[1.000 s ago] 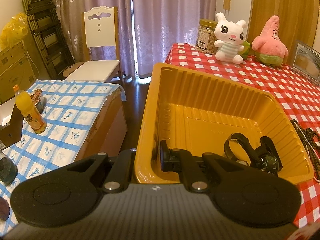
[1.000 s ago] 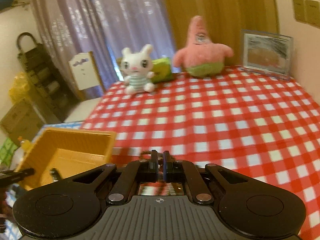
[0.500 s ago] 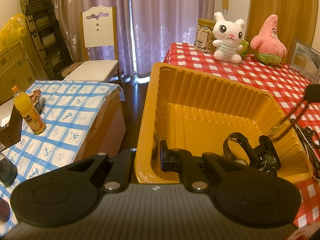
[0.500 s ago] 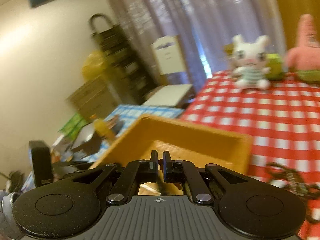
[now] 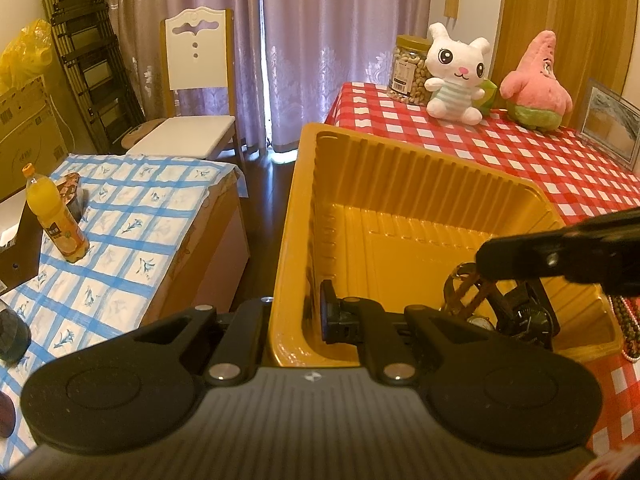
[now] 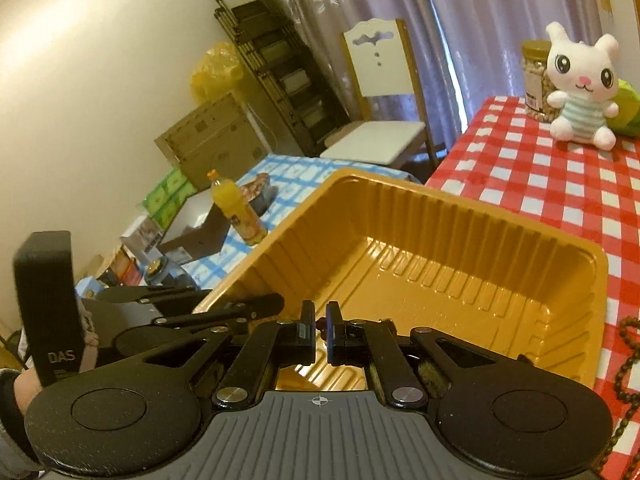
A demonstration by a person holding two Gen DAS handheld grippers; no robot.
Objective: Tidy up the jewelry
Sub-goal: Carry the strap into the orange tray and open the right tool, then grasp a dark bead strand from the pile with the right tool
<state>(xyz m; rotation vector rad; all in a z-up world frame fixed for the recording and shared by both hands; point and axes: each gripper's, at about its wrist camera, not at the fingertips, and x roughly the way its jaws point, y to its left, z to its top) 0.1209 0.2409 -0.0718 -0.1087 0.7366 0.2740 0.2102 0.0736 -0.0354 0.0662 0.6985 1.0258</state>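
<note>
The left claw [image 5: 294,312] pinches the yellow tray's [image 5: 420,168] near wall, steadying it, while the right claw [image 5: 482,258], nearly closed, lowers a brown bracelet [image 5: 466,296] beside the watches [image 5: 524,316].

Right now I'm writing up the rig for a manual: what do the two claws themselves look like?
Both look alike. The left claw and right claw are matte black, with ribbed grey bodies, round black side discs, silver pivot screws and a small white centre mark. A black block reads "DAS" in white. No cables show.
</note>
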